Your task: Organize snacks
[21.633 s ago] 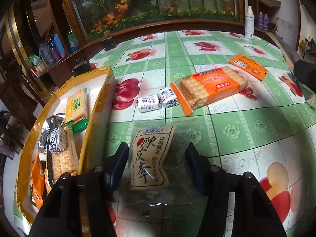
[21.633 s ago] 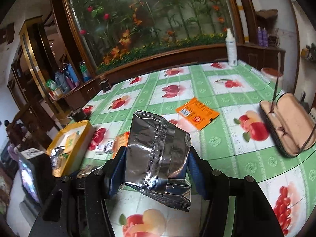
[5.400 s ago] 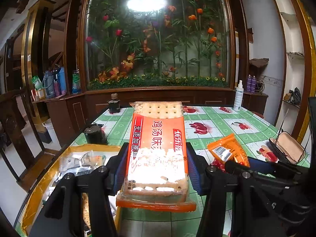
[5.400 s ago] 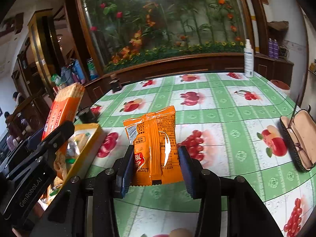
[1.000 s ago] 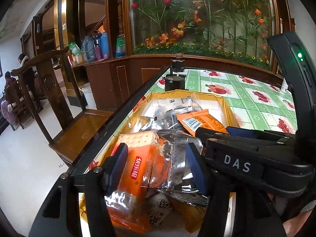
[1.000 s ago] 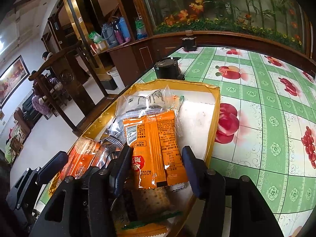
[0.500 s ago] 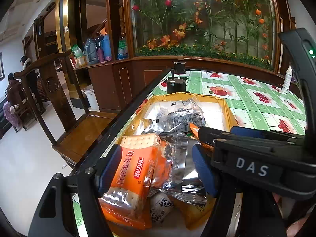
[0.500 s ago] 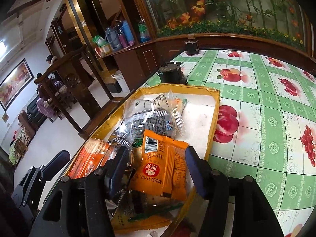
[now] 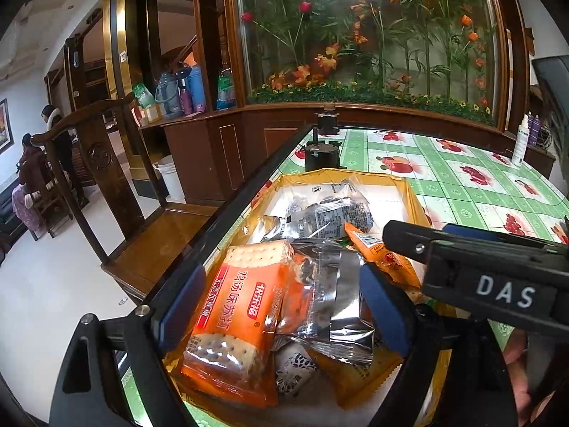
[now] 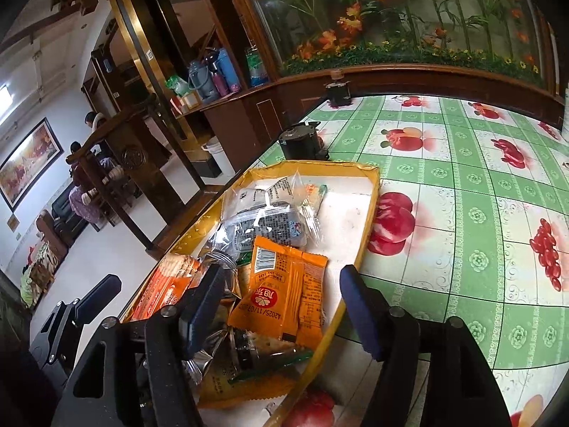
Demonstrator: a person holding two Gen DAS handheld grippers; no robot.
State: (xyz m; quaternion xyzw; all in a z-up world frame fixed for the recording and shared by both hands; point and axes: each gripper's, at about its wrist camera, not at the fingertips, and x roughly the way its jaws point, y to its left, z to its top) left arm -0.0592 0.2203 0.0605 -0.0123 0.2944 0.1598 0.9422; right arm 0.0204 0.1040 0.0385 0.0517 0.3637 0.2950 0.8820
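Your left gripper (image 9: 281, 311) and right gripper (image 10: 282, 306), jaws just widened, hold nothing; the orange cracker pack (image 9: 234, 323) lies lengthwise near-to-far in the yellow tray (image 10: 368, 210), its near end partly hidden.

green fruit-print tablecloth (image 10: 462, 192), white spray bottle (image 9: 520, 142) by the flower display (image 9: 373, 35), wooden chair (image 9: 106, 178)

My left gripper (image 9: 282, 307) is showing black angular arms, silver screws and blue pads (image 9: 182, 304). My right gripper (image 10: 281, 311) is wearing the same black frame, blue pads, and white "DAS" lettering on its side.
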